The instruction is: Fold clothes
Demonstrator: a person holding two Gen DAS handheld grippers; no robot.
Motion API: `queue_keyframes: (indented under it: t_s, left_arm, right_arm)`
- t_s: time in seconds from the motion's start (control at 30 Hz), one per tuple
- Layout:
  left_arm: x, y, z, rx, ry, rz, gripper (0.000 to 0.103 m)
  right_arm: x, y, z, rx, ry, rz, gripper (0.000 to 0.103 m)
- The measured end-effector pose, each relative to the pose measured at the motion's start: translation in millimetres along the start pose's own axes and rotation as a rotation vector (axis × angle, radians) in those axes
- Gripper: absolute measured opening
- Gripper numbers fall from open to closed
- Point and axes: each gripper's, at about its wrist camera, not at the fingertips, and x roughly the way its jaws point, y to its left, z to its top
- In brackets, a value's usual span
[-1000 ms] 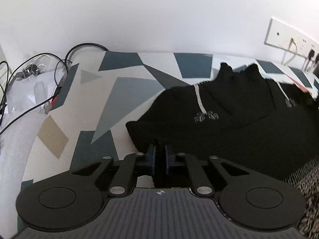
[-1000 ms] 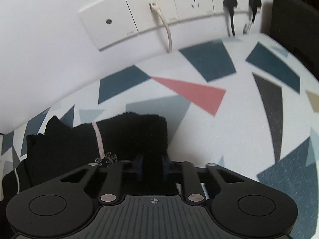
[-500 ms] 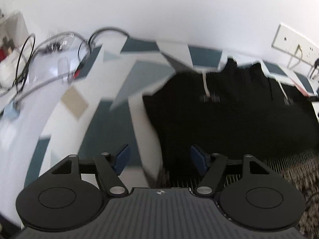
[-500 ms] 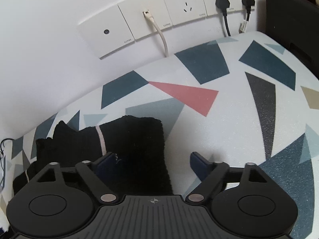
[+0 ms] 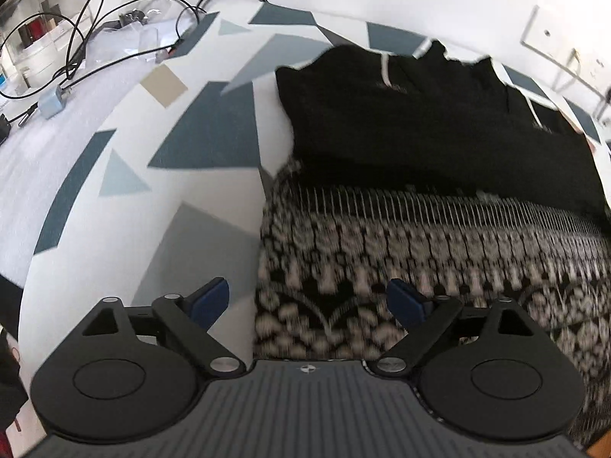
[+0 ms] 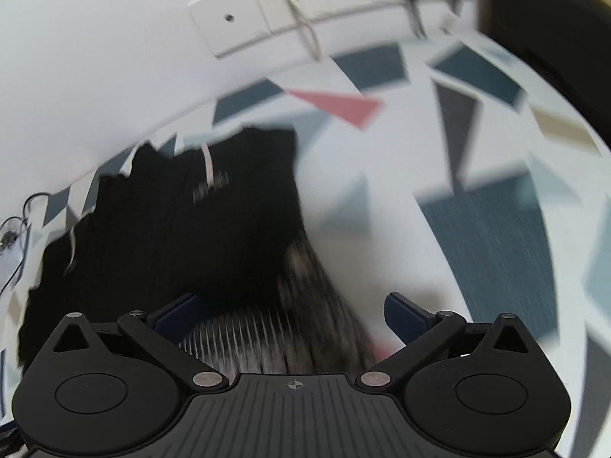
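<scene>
My left gripper (image 5: pixel 309 301) and right gripper (image 6: pixel 290 313) are spreading wide, just opened, hovering empty over the near sweater (image 5: pixel 439 252).

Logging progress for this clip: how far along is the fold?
Done: the black top part of the garment lies folded over the patterned knit part on the geometric-print cloth.

In hand: nothing. The left claw and right claw have just been opening; both stand open, gripping nothing.

Left: the patterned part shows uncovered, so probably another fold.
</scene>
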Motion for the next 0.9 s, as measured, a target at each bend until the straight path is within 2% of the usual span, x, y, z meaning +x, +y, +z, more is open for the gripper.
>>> queue_keyframes:
  t_s: [0.1, 0.23, 0.27, 0.37, 0.47, 0.5, 0.77, 0.9]
  left_arm:
    - [-8, 0, -22, 0.022, -0.005, 0.024, 0.094]
    - [-6, 6, -52, 0.028, 0.033, 0.033, 0.096]
    - [-8, 9, -59, 0.017, 0.024, 0.017, 0.097]
    - [-12, 10, -71, 0.01, 0.03, 0.008, 0.103]
    - [-14, 8, -76, 0.032, 0.006, 0.016, 0.103]
    - [-14, 7, -77, 0.036, -0.001, 0.018, 0.103]
    - [-13, 5, -73, 0.017, 0.024, 0.031, 0.103]
    - [-15, 6, -80, 0.016, -0.01, 0.029, 0.103]
  right_arm:
    - [-22, -22, -40, 0.084, -0.003, -0.012, 0.102]
    - [-35, -37, -81, 0.076, 0.012, -0.066, 0.102]
    - [-39, -35, -89, 0.042, -0.003, -0.069, 0.102]
    - [-39, -23, -106, -0.082, 0.029, -0.112, 0.102]
    - [-32, -4, -120, -0.258, 0.053, -0.189, 0.102]
    - [-30, 1, -124, -0.292, 0.056, -0.21, 0.102]
    - [-26, 7, -120, -0.234, 0.052, -0.241, 0.102]
    - [-26, 5, -121, -0.248, 0.035, -0.236, 0.102]
